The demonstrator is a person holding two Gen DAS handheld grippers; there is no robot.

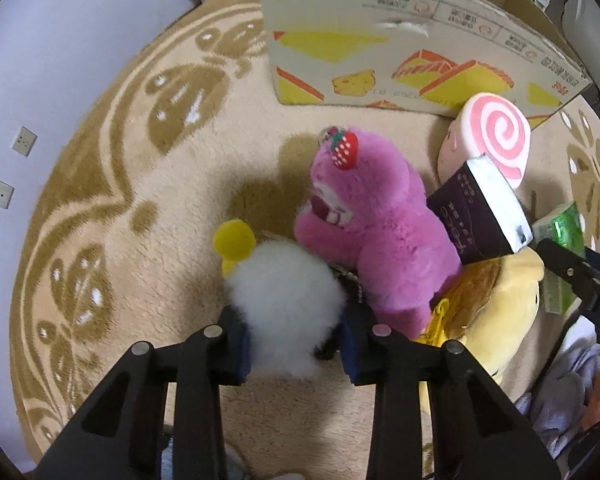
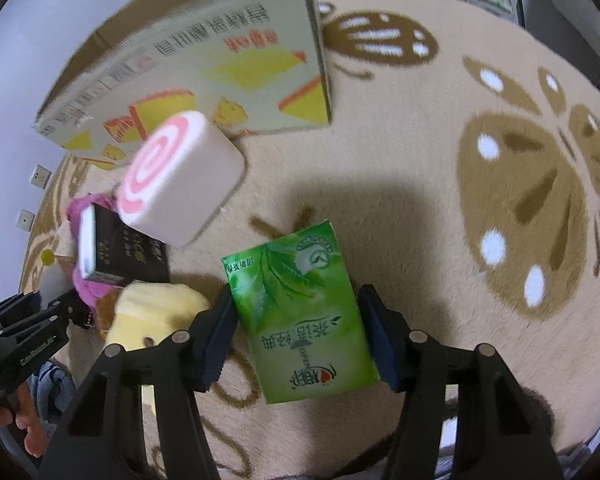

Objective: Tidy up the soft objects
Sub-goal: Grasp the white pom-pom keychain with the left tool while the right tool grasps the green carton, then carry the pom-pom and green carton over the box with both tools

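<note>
1. Left gripper is clamped on a white fluffy plush with a yellow pompom, which sits on the butterfly-patterned rug just beside a pink plush bear.
2. Right gripper stands apart astride a green tissue pack lying flat on the rug; its left pad seems to touch the pack's edge, the right shows a gap.
3. Step in hand, as I judge it: grasping both items for sorting. Next, the right gripper needs to squeeze firmly, then both lift toward the cardboard box.
4. Hidden: the box's inside, the white plush's underside, and most of the yellow plush beneath a dark booklet leaning by the swirl-roll cushion.
</note>
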